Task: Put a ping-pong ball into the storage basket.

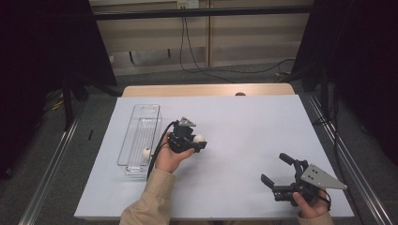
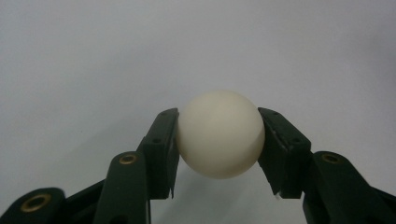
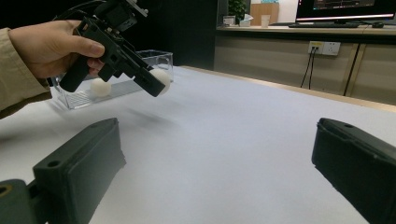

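My left gripper is shut on a white ball, both pads pressed to its sides, lifted above the white table sheet. The right gripper view shows that same gripper with the ball at its tip, beside the clear tray. A second white ball lies inside the clear plastic tray at the left, near its front end. My right gripper rests at the lower right of the sheet, jaws wide open with nothing between them; its black fingers frame bare sheet.
The clear tray is long and narrow, running front to back left of my left hand. Bare wood table edge shows beyond the sheet. Cables lie on the floor behind. A desk with a monitor stands far off.
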